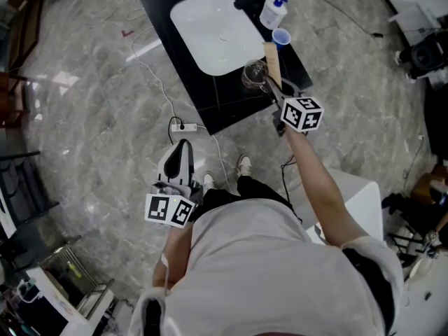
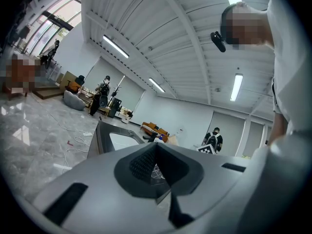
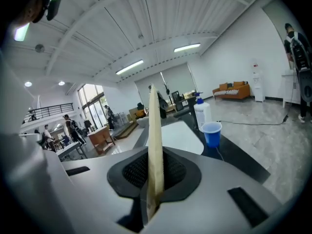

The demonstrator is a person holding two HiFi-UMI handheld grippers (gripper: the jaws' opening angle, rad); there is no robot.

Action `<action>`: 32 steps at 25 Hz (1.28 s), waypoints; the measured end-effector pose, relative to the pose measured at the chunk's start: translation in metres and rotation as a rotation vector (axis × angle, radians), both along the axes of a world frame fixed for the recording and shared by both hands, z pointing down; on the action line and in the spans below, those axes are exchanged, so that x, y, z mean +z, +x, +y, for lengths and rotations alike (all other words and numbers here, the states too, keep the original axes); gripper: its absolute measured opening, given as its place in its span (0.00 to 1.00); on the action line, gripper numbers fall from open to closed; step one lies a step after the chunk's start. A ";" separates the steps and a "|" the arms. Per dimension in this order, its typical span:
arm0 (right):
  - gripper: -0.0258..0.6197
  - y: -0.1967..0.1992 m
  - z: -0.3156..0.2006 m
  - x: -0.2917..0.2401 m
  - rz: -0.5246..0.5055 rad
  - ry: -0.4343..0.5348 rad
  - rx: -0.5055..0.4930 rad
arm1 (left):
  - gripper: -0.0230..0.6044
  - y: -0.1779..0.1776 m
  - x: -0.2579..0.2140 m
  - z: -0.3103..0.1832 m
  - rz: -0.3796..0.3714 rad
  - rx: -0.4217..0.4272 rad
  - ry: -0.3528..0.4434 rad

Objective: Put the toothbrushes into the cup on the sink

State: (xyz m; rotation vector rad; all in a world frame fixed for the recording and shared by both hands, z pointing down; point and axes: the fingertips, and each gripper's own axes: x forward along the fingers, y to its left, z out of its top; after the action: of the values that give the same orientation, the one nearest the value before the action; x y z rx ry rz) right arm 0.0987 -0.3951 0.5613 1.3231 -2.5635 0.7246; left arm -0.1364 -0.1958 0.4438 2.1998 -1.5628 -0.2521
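Right tool (image 3: 155, 168) is clamped fully down on a long flat beige toothbrush (image 3: 154, 130), which stands up out of the jaws. In the head view the toothbrush sits over the black desk (image 1: 231, 105), just beside the clear glass cup (image 1: 253, 74) and near the small blue plastic cup (image 1: 281, 38), right of the white sink basin (image 1: 217, 32). Left tool (image 2: 156, 165) has its jaws together with nothing in them, down by the person's body, well apart from the desk.
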 end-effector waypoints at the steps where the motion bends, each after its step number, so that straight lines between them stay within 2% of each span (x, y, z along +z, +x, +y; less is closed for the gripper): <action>1: 0.12 -0.001 -0.008 -0.006 -0.006 0.028 0.009 | 0.04 -0.001 -0.001 0.000 -0.001 -0.001 -0.001; 5: 0.12 -0.006 -0.039 -0.017 -0.034 0.109 0.039 | 0.04 -0.007 0.000 0.000 -0.011 -0.016 -0.011; 12: 0.12 -0.018 -0.070 -0.023 -0.067 0.172 0.046 | 0.04 -0.019 0.006 -0.002 -0.026 -0.061 -0.033; 19: 0.12 -0.036 -0.079 -0.025 0.002 0.234 0.012 | 0.04 -0.021 0.008 -0.008 -0.034 -0.069 -0.048; 24: 0.12 -0.037 -0.080 -0.023 0.020 0.242 0.003 | 0.04 -0.015 0.010 -0.017 -0.042 -0.053 -0.043; 29: 0.12 -0.035 -0.073 -0.021 0.065 0.247 -0.012 | 0.04 -0.003 0.008 -0.034 -0.060 -0.024 -0.017; 32: 0.16 -0.035 -0.068 -0.020 0.096 0.250 -0.029 | 0.04 0.005 0.005 -0.048 -0.075 -0.007 0.009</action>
State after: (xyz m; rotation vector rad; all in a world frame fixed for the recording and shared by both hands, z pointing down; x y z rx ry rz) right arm 0.0635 -0.4627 0.5417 1.3486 -2.6564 0.3337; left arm -0.1309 -0.2435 0.4490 2.2353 -1.6117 -0.1811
